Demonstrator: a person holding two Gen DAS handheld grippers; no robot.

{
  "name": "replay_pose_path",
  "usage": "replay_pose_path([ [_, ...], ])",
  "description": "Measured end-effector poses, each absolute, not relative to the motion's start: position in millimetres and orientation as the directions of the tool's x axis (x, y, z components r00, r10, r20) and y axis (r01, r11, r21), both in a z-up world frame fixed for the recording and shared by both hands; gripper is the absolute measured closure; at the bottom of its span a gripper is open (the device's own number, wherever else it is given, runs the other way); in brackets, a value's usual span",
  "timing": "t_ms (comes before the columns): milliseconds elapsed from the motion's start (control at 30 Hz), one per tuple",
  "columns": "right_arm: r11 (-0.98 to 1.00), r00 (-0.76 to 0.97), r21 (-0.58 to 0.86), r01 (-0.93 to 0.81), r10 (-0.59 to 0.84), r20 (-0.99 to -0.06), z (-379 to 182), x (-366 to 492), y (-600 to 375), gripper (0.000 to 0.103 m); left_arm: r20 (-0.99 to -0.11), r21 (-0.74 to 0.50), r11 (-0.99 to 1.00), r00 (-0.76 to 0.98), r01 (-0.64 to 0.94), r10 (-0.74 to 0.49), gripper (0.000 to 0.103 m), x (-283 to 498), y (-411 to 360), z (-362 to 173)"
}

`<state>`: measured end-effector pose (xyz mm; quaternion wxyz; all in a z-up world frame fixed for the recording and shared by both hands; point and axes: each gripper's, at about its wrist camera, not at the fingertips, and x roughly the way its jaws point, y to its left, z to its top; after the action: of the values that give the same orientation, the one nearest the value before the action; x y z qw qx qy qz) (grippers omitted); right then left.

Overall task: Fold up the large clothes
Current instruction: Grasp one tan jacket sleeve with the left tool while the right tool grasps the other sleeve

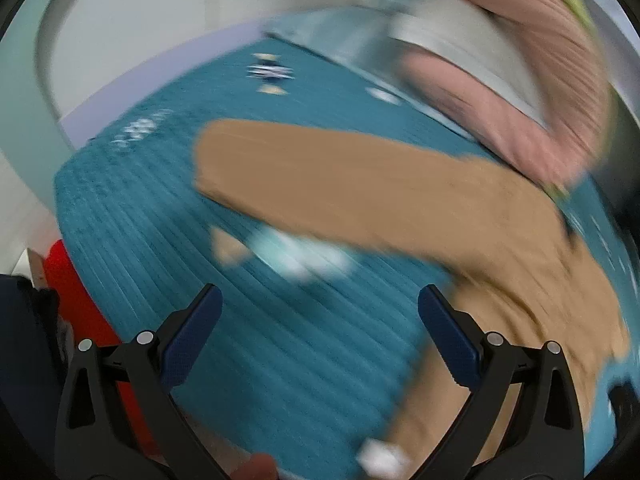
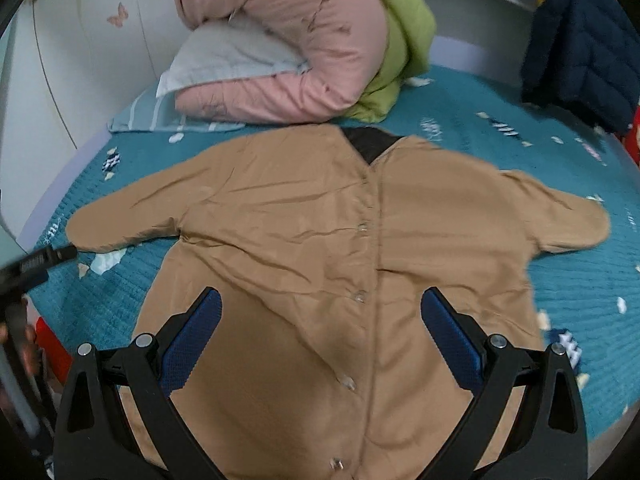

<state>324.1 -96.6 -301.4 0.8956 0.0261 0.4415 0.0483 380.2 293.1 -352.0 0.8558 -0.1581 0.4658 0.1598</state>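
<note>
A tan button-front jacket (image 2: 320,248) lies flat, front up, on a teal bedspread (image 2: 560,280), both sleeves spread out sideways and a dark collar lining at the neck. My right gripper (image 2: 320,316) is open and empty, hovering over the jacket's lower front. My left gripper (image 1: 318,312) is open and empty above the teal bedspread (image 1: 160,240), just left of the jacket's body and below its sleeve (image 1: 320,168). The left wrist view is blurred by motion. The left gripper's tip also shows in the right wrist view (image 2: 60,254) beside the left sleeve cuff.
A rolled pink and green quilt (image 2: 304,40) with a pale pillow (image 2: 224,60) sits at the head of the bed. A dark blue puffer jacket (image 2: 580,48) hangs at the far right. A white wall borders the bed on the left. Something red (image 1: 80,320) lies off the bed's edge.
</note>
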Motion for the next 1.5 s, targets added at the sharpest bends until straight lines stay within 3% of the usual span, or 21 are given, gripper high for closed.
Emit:
replay_pose_path([
  [133,0.989,0.596,0.123,-0.082,0.148,-0.789,-320.2,355.7,-85.9,0.007,-0.874,-0.185,0.840,0.476,-0.510,0.097,0.005,415.6,359.8,-380.2],
  [300,0.983,0.641,0.139,-0.121,0.184,-0.745,-328.6,391.6,-71.9,0.007,-0.906,-0.159,0.828,0.413,-0.537,0.093,0.006,446.9,392.2,-409.6],
  [333,0.981,0.642,0.140,-0.136,0.195,-0.741,-330.2,399.0,-67.9,0.007,-0.909,-0.162,0.832,0.408,-0.531,0.083,0.012,451.7,396.6,-415.2],
  [367,0.979,0.643,0.141,-0.147,0.203,-0.739,-331.5,406.4,-63.3,0.007,-0.915,-0.176,0.829,0.399,-0.531,0.061,0.030,454.8,400.0,-420.5],
  [433,0.968,0.639,0.173,-0.182,0.250,-0.728,-334.3,419.3,-54.5,0.011,-0.924,-0.193,0.819,0.381,-0.540,0.033,0.032,458.1,407.4,-427.1],
  [467,0.962,0.631,0.186,-0.198,0.270,-0.727,-337.0,427.4,-48.4,0.013,-0.921,-0.197,0.827,0.389,-0.526,0.029,0.040,462.4,408.9,-425.9],
  [500,0.957,0.619,0.197,-0.212,0.288,-0.731,-339.6,433.8,-42.9,0.020,-0.920,-0.192,0.838,0.392,-0.510,0.028,0.049,464.2,409.5,-423.3],
  [533,0.948,0.601,0.214,-0.237,0.316,-0.734,-343.6,441.1,-34.5,0.033,-0.916,-0.196,0.843,0.401,-0.501,0.026,0.065,463.6,410.3,-420.1],
  [567,0.939,0.577,0.230,-0.255,0.339,-0.743,-348.3,448.4,-25.7,0.038,-0.909,-0.211,0.843,0.417,-0.495,0.017,0.083,463.7,410.1,-417.2],
  [600,0.932,0.555,0.245,-0.267,0.356,-0.752,-351.8,454.3,-19.3,0.048,-0.893,-0.251,0.840,0.449,-0.481,-0.010,0.087,462.1,413.3,-412.8],
  [633,0.918,0.524,0.275,-0.286,0.390,-0.757,-356.1,461.0,-10.4,0.063,-0.881,-0.270,0.842,0.472,-0.467,-0.021,0.088,460.0,414.3,-406.2],
  [800,0.873,0.414,0.375,-0.313,0.480,-0.773,-378.5,483.3,24.0,0.087,-0.780,-0.305,0.876,0.625,-0.373,-0.005,0.090,440.9,396.4,-343.0],
  [900,0.868,0.325,0.419,-0.265,0.490,-0.809,-413.3,500.6,33.7,0.089,-0.716,-0.291,0.912,0.698,-0.289,-0.007,0.090,437.4,366.2,-296.0],
  [1000,0.824,0.303,0.518,-0.229,0.566,-0.766,-418.1,507.7,20.5,0.090,-0.661,-0.252,0.951,0.750,-0.181,-0.032,0.090,435.1,317.9,-256.2],
  [1067,0.764,0.314,0.590,-0.260,0.645,-0.697,-403.4,500.5,1.1,0.095,-0.625,-0.234,0.968,0.777,-0.094,-0.075,0.090,438.2,272.9,-231.0],
  [1200,0.723,0.404,0.614,-0.317,0.688,-0.603,-361.9,468.2,-66.8,0.096,-0.596,-0.190,0.979,0.784,0.073,-0.174,0.090,454.9,170.5,-205.5],
  [1367,0.839,0.565,0.496,-0.224,0.526,-0.635,-337.3,424.1,-192.2,0.093,-0.628,-0.185,0.950,0.714,0.250,-0.310,0.090,478.9,30.6,-217.0],
  [1500,0.935,0.675,0.355,0.015,0.252,-0.693,-339.9,391.0,-315.3,0.092,-0.694,-0.184,0.921,0.618,0.344,-0.369,0.090,496.0,-73.8,-256.1],
])
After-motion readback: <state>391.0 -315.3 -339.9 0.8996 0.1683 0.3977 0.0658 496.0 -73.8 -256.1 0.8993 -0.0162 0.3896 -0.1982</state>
